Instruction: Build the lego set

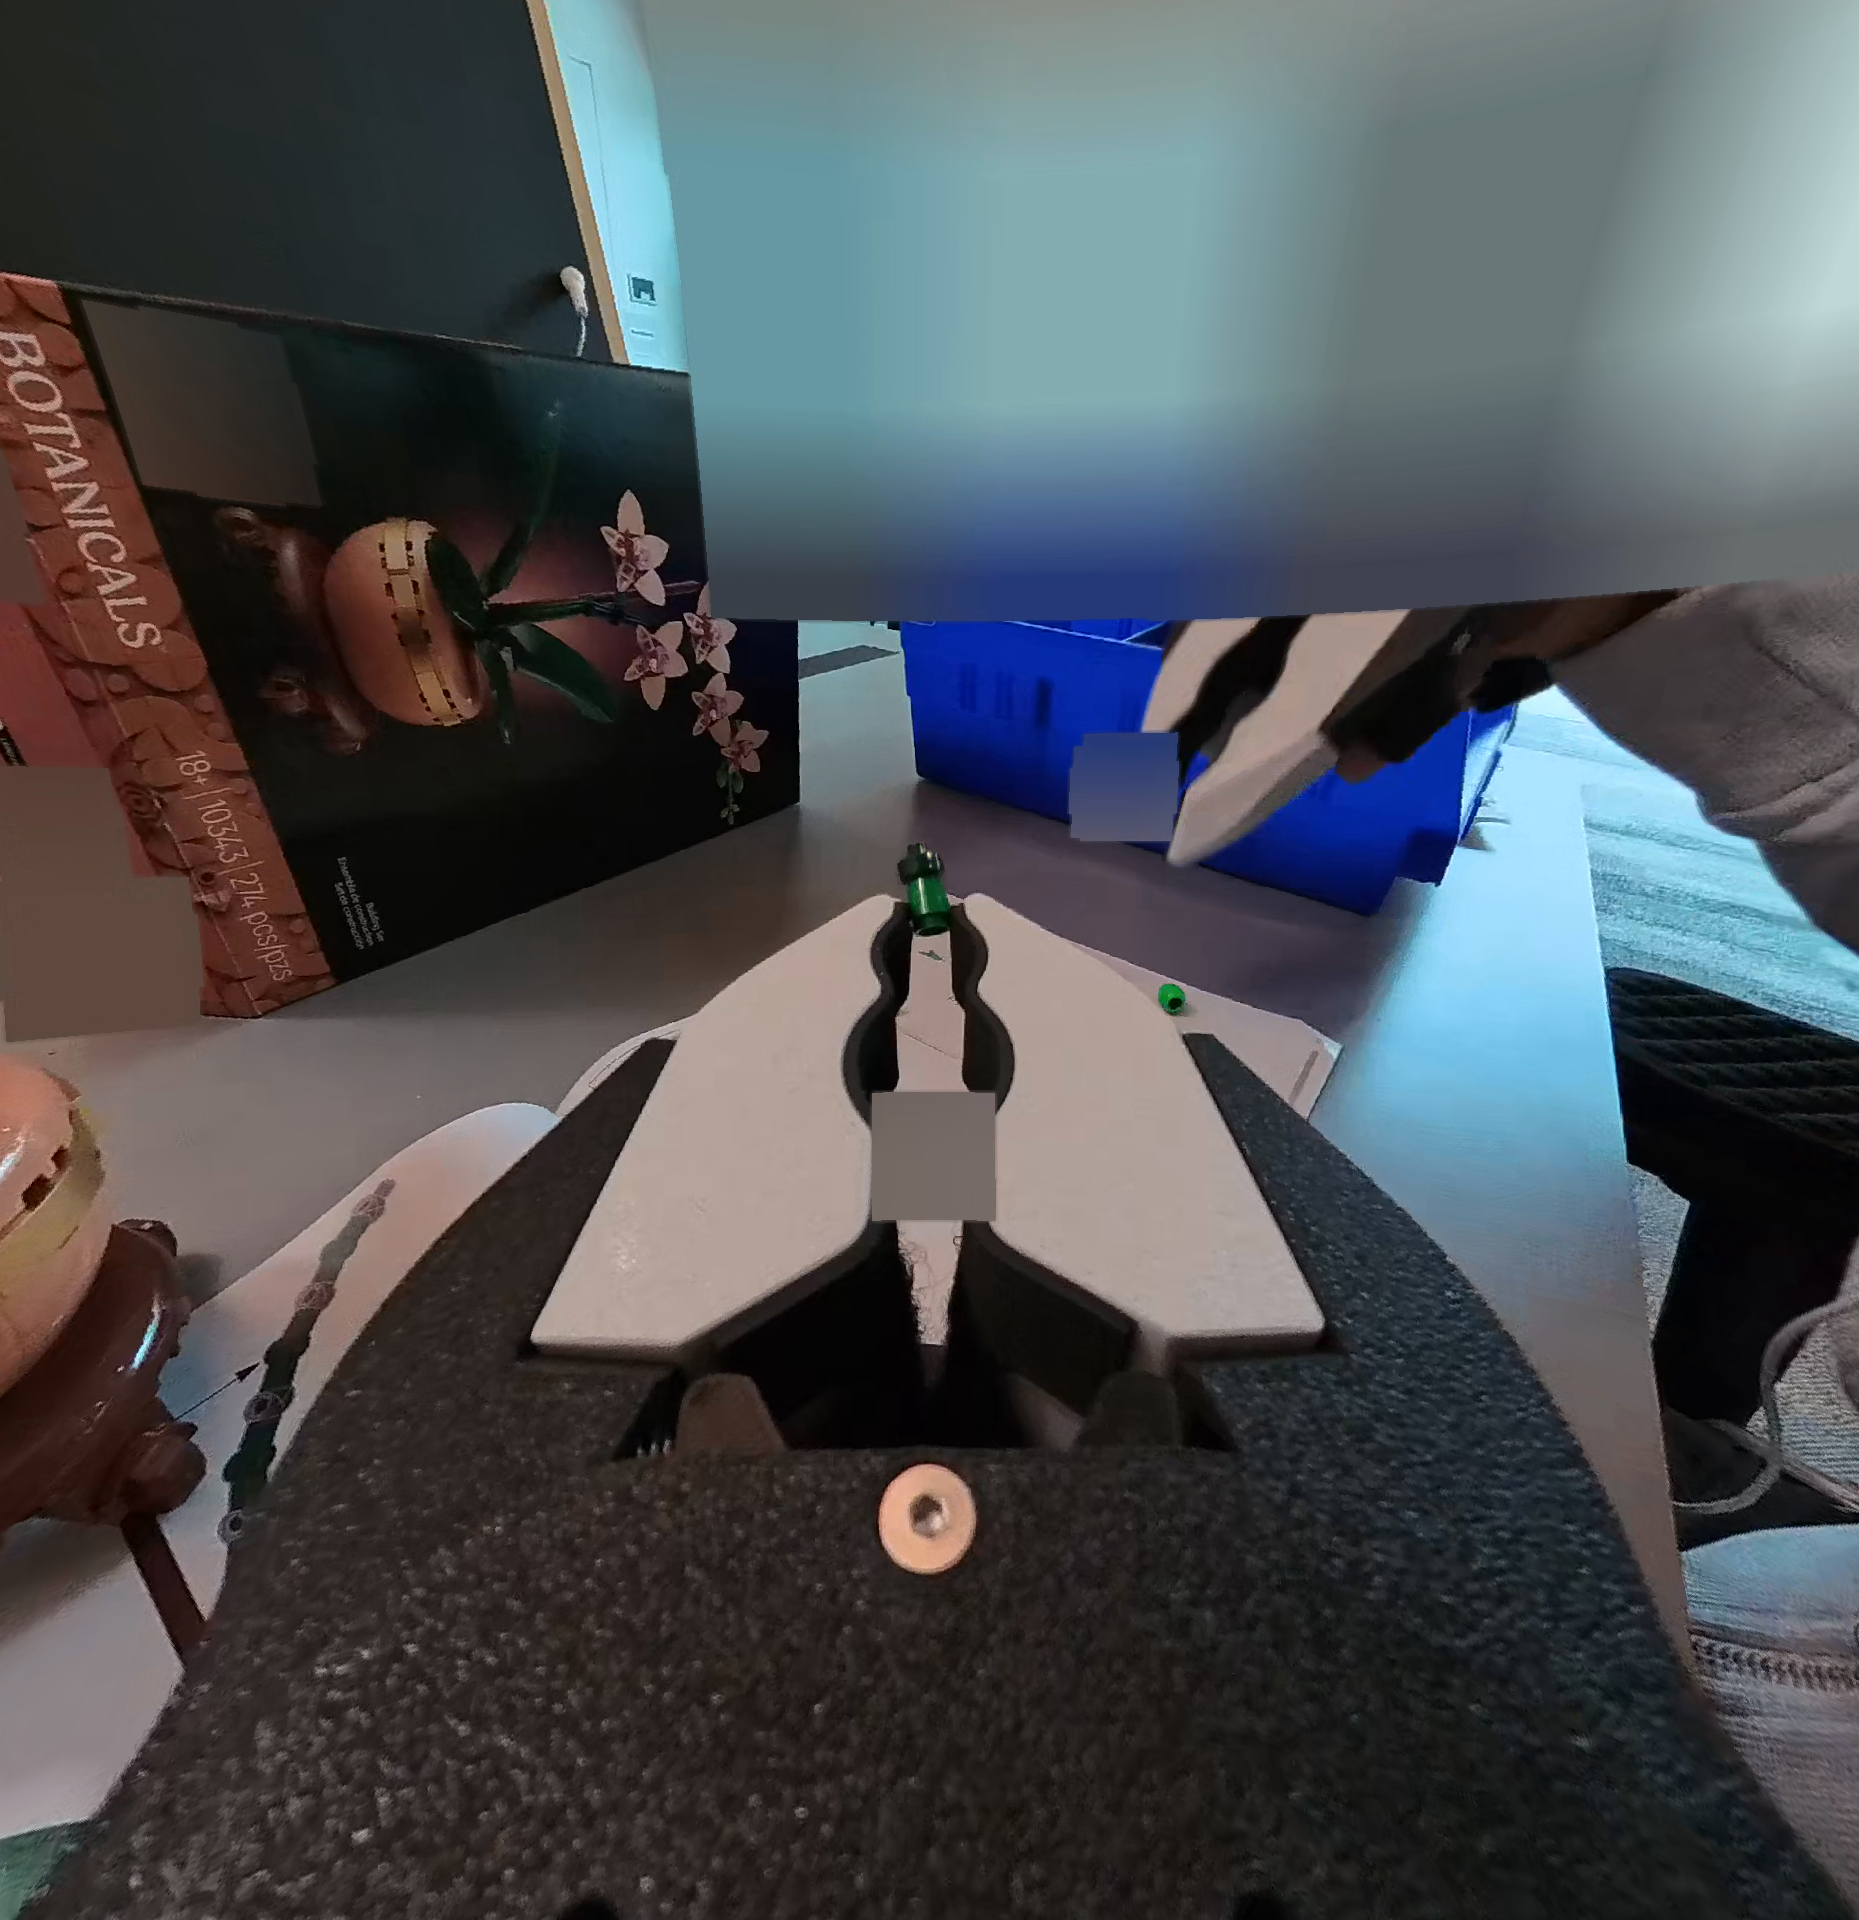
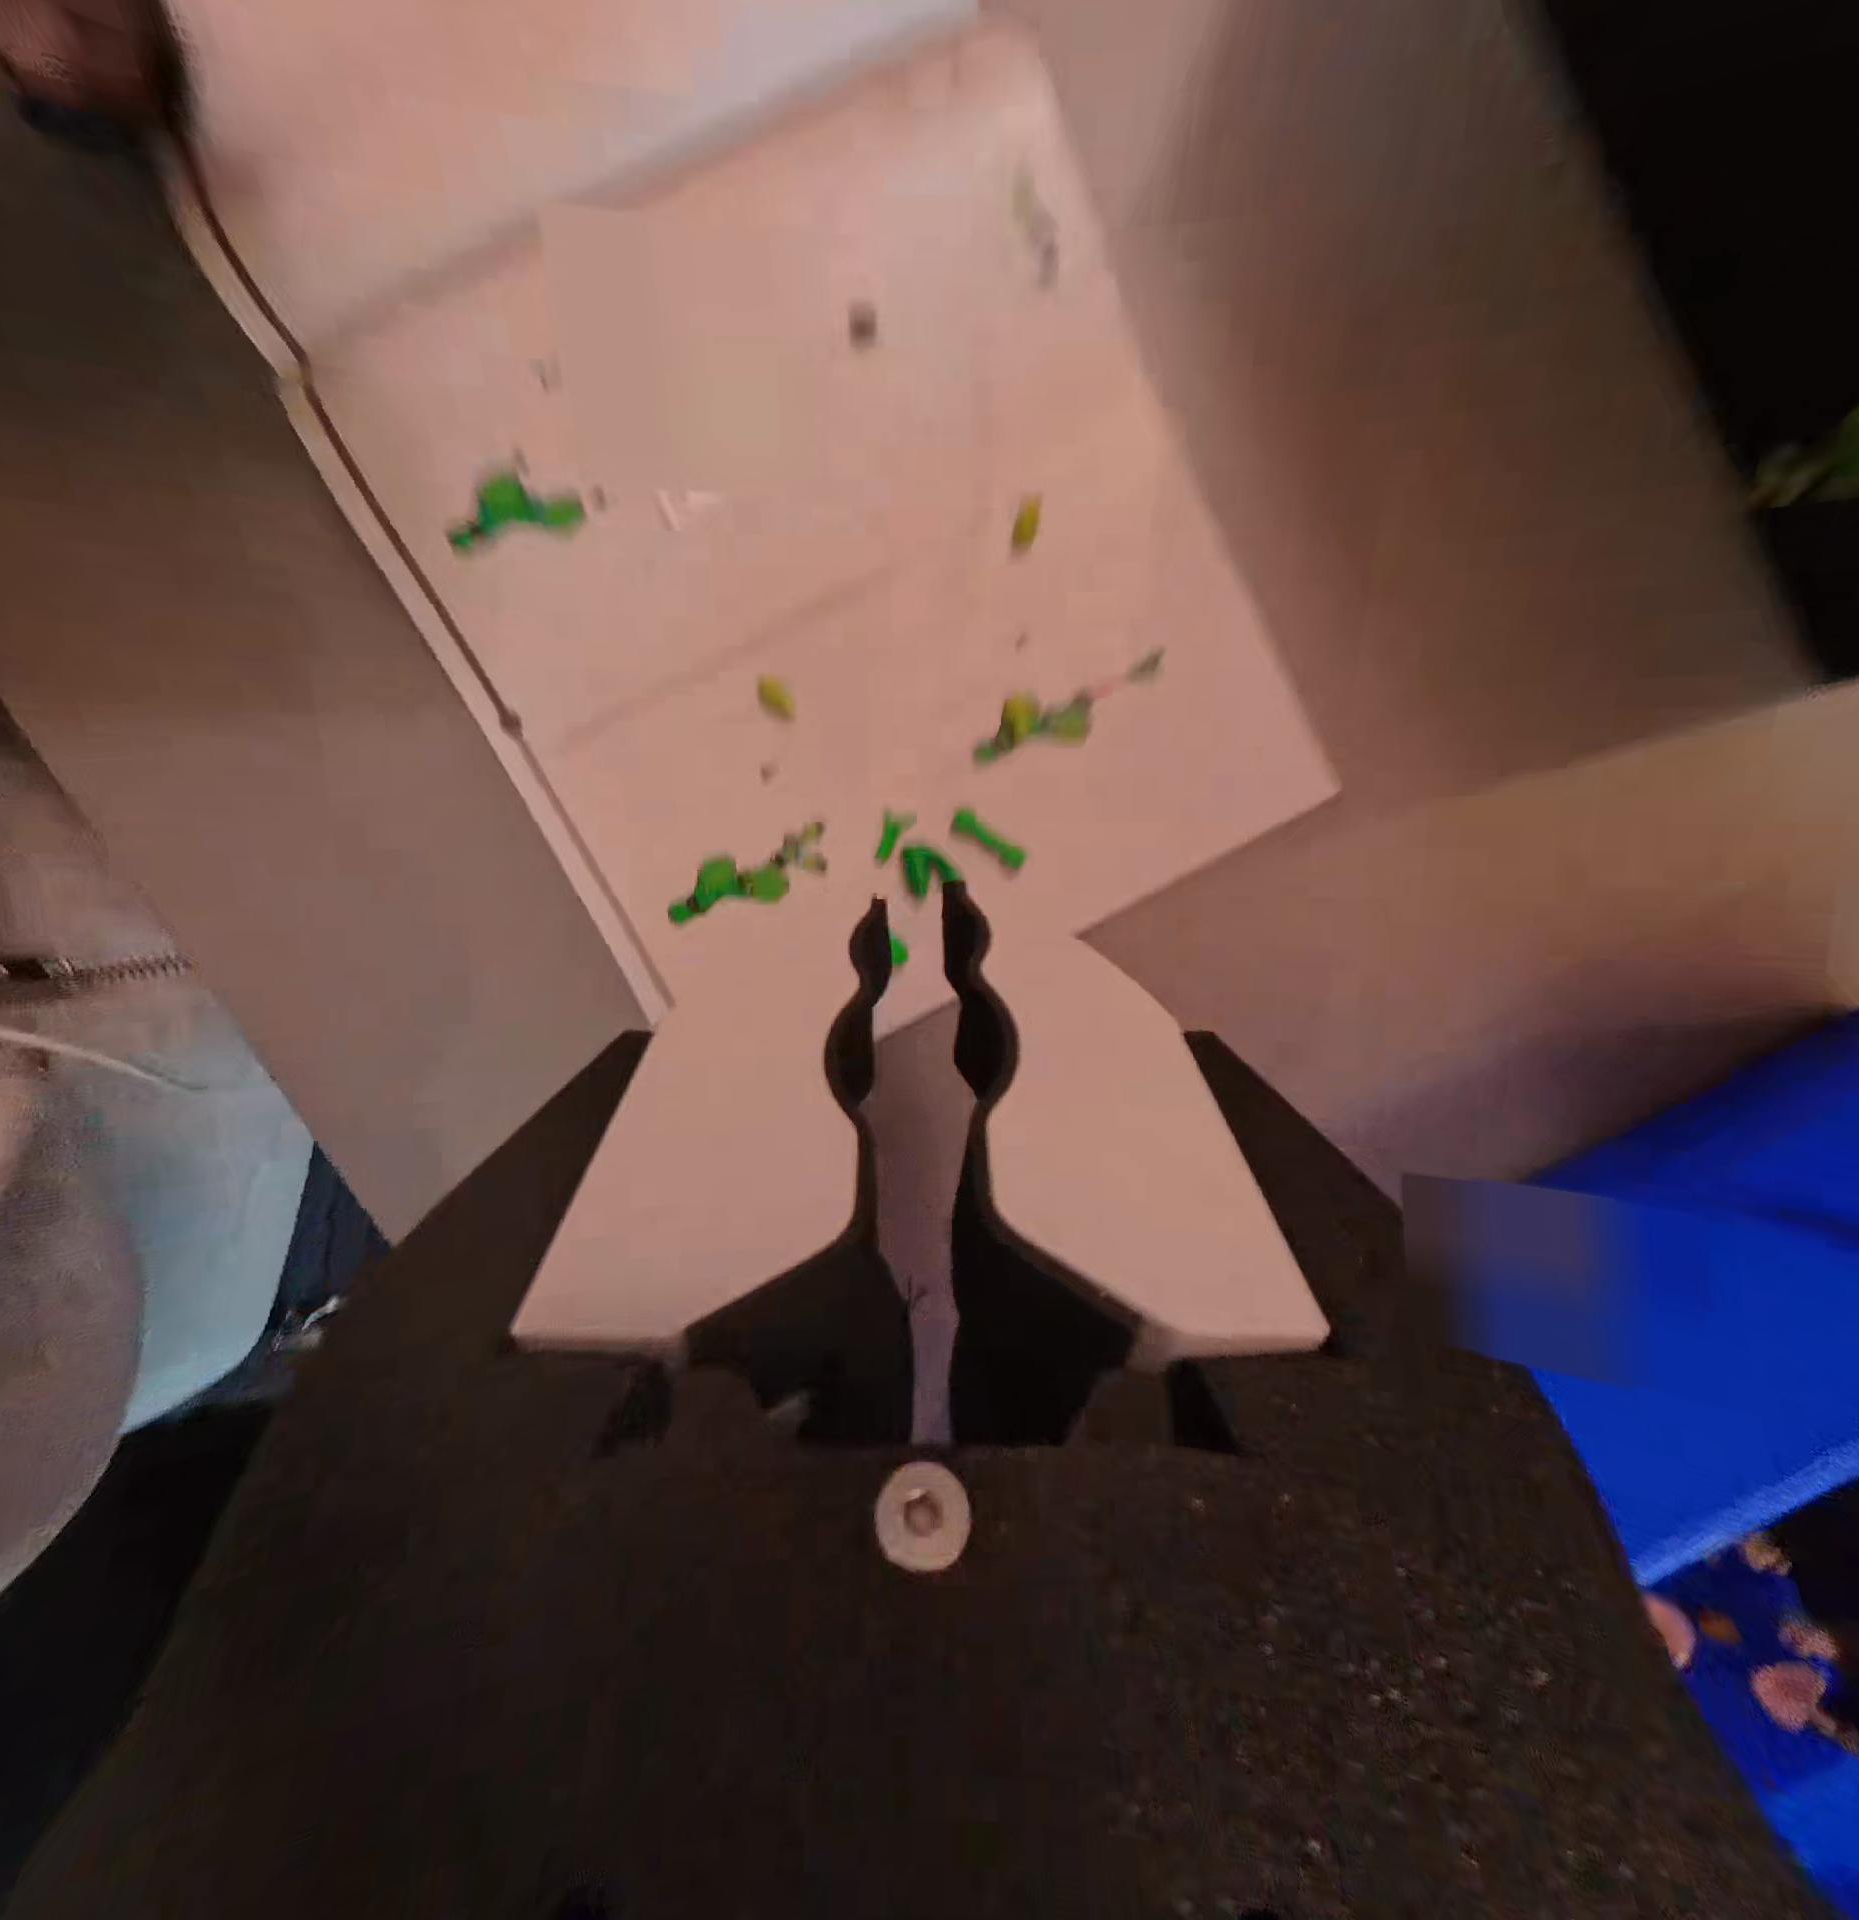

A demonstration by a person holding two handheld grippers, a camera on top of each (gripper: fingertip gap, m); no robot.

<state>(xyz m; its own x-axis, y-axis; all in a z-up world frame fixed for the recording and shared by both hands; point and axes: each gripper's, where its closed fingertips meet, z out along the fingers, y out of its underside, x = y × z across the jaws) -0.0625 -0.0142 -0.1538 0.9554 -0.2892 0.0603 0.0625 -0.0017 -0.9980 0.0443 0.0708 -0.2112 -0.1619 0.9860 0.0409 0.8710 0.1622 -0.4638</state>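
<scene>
My left gripper (image 1: 930,912) is shut on a small green stem piece (image 1: 923,891) with a dark green end, held just above the table. A round green stud (image 1: 1171,997) lies on the white paper to its right. My right gripper (image 2: 914,902) hovers over a white sheet (image 2: 800,364) strewn with several green pieces (image 2: 733,883). Its jaws stand a narrow gap apart, and a green bit shows through the gap. That view is blurred by motion. The right gripper also shows in the left wrist view (image 1: 1252,753), raised in front of the blue bin.
The set's box (image 1: 437,644) stands at the back left. A blue bin (image 1: 1340,831) stands at the back right; in the right wrist view (image 2: 1735,1299) pink flower pieces lie in it. A built tan and brown pot (image 1: 42,1278) and the instruction booklet (image 1: 312,1309) are at the left. The gap from one gripper's tips to the other's is roughly 15 cm.
</scene>
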